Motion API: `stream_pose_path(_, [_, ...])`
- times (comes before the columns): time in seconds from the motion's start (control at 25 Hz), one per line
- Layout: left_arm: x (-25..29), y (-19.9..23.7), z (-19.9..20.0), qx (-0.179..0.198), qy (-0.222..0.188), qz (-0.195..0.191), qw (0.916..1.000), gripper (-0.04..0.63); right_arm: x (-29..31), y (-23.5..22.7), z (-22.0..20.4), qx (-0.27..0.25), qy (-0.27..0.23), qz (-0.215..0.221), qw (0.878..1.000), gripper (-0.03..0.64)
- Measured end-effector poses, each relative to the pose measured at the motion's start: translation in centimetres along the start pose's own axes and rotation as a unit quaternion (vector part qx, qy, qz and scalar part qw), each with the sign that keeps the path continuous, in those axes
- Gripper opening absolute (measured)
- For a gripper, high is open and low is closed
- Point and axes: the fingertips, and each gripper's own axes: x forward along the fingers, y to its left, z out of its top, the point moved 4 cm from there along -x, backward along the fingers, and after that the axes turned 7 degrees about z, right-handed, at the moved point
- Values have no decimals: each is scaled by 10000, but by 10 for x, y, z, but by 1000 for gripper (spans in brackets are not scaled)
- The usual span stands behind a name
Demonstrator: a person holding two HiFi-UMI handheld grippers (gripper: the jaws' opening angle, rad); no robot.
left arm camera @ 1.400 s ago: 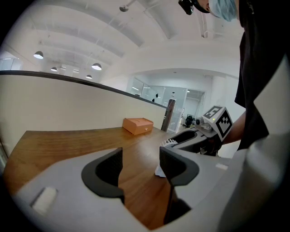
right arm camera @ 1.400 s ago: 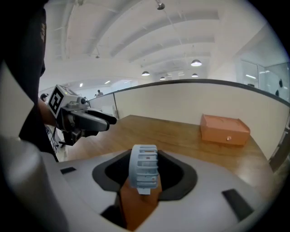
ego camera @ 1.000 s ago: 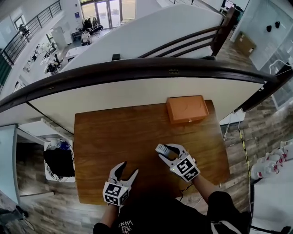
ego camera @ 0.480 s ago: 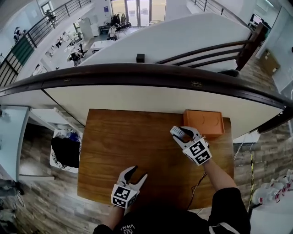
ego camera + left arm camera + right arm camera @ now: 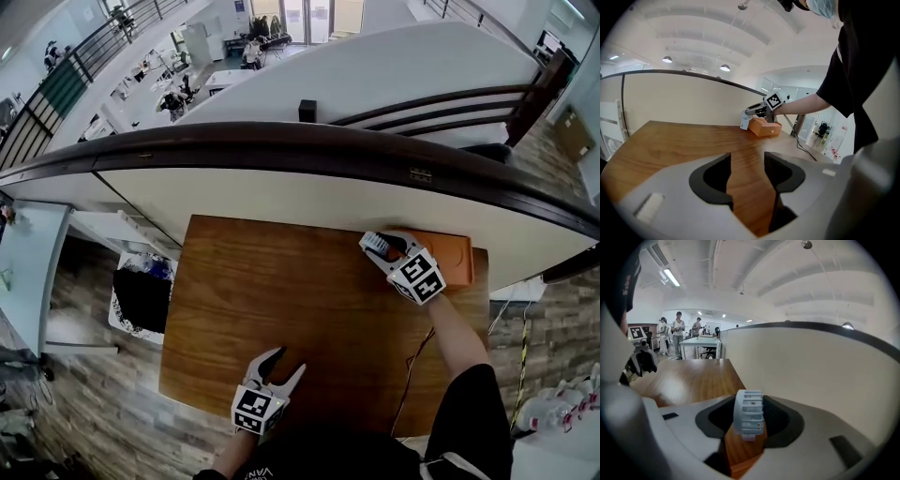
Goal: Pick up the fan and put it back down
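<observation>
The fan (image 5: 749,414) is a small pale round one with a slotted grille, and my right gripper (image 5: 750,423) is shut on it edge-on between the dark pads. In the head view the right gripper (image 5: 384,247) carries the fan (image 5: 374,242) over the left end of the orange box (image 5: 452,260) at the table's far right. The left gripper view shows the fan (image 5: 744,123) hanging just beside that box (image 5: 765,127). My left gripper (image 5: 278,364) stands open and holds nothing near the wooden table's (image 5: 281,291) front edge.
A white partition wall (image 5: 281,192) with a dark rail runs right behind the table. A black bin (image 5: 141,300) stands on the floor to the table's left. A thin cable (image 5: 412,367) crosses the table's right side. People stand far off in the room.
My right gripper has carried the fan from the middle right of the table away from me, to above the orange box. The left gripper has stayed near the front edge.
</observation>
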Motion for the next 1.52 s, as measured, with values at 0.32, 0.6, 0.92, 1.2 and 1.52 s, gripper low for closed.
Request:
stream_pose_path(0.32, [1, 7, -2, -84, 42, 186, 9998, 232, 12, -29, -12, 290, -84, 167, 9994, 179])
stream_pose_path(0.6, [11, 2, 8, -19, -9, 82, 10000, 232, 3, -35, -16, 324, -29, -104, 9994, 210])
stream_pose_path(0.92, [13, 0, 19, 102, -171, -99, 9998, 232, -33, -16, -2, 723, -630, -734, 9927, 219])
stream_pose_path(1.2, [13, 2, 34, 319, -403, -535, 9972, 232, -69, 41, 14, 1443, -1191, -1842, 9649, 208])
stream_pose_path(1.52, [-10, 12, 51, 534, -676, -875, 9924, 141, -111, 127, 33, 1852, -1595, -2352, 9407, 83])
